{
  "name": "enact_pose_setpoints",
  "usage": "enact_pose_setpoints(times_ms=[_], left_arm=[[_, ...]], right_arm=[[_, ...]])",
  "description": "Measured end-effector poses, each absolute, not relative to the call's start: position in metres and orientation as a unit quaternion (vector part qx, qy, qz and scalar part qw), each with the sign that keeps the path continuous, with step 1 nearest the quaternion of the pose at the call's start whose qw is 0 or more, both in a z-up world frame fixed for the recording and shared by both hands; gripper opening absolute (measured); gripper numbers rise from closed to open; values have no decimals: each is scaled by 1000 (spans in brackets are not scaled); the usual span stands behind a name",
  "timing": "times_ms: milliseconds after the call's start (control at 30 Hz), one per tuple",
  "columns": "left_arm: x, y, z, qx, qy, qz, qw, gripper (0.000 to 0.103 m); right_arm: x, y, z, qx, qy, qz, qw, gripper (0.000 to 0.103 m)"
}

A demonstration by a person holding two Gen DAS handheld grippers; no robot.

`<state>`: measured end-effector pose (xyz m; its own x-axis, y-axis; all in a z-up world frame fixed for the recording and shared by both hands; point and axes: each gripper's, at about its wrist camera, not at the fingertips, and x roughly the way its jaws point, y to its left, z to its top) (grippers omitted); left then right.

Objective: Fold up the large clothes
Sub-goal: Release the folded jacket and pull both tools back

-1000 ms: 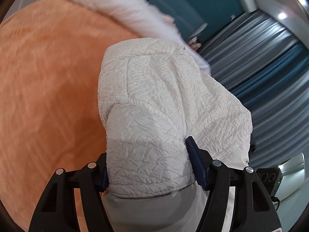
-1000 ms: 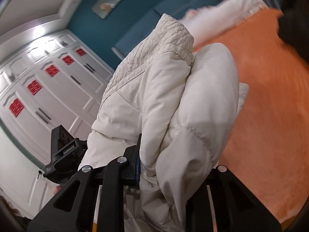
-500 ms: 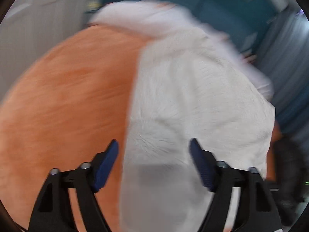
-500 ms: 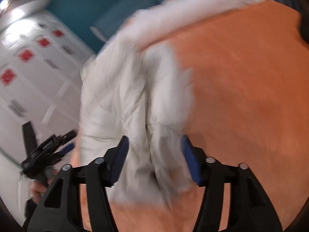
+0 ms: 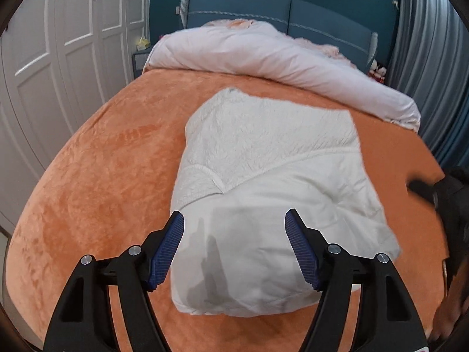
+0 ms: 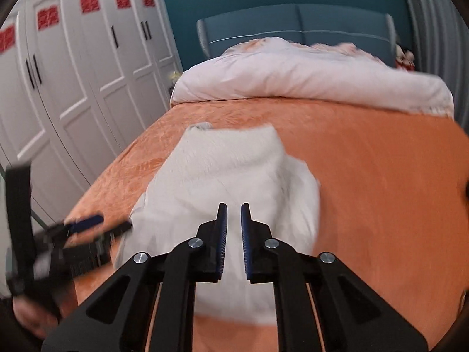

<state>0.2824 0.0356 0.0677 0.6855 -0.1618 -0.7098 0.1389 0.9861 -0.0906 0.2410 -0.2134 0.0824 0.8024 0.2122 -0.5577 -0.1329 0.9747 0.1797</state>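
The jacket (image 5: 263,176) was soft off-white cloth, matt all over: its far half had a crinkled, quilted texture, its near half was smoother and puffy with fine creases. The bed (image 5: 102,176) under it wore an orange cover of plush, velvety pile with a faint sheen. The duvet (image 5: 263,55) at the head was smooth pale cotton-like cloth. The left gripper (image 5: 234,249) and the right gripper (image 6: 234,240) were matt black plastic with shiny metal screw heads, and their jaws carried blue ribbed pads. The wardrobe doors (image 5: 58,44) were smooth, white-painted panels with a satin finish.
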Motion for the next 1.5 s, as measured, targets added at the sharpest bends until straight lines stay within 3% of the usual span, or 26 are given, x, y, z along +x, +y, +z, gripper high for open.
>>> enact_pose_setpoints(times_ms=[200,400,600,800,933,967,1100,1167,1500], left_arm=[[291,48,60,-41,393,-65,916,69],[315,56,43,-52,418,-55,905,69],[319,55,8,-58,414,-66,906,89],[318,51,-13,-51,403,-58,912,98],[321,52,-12,-51,410,-46,910,98],[320,52,-7,-45,410,-39,910,98],[299,46,20,-6,397,-16,918,91],[280,42,34,4,381,-16,924,91],[186,17,53,23,379,-15,925,93]], right_arm=[[323,-182,77,53,339,76,936,9],[349,-205,2,64,405,0,912,4],[328,-222,-49,90,398,-17,913,0],[326,-212,-73,75,388,-27,918,0],[327,-201,-60,38,410,-35,910,0],[325,-199,-50,34,416,-43,908,4],[273,-195,2,69,378,-23,923,5],[239,-190,17,66,373,-16,925,12],[108,-187,11,83,386,-19,919,33]])
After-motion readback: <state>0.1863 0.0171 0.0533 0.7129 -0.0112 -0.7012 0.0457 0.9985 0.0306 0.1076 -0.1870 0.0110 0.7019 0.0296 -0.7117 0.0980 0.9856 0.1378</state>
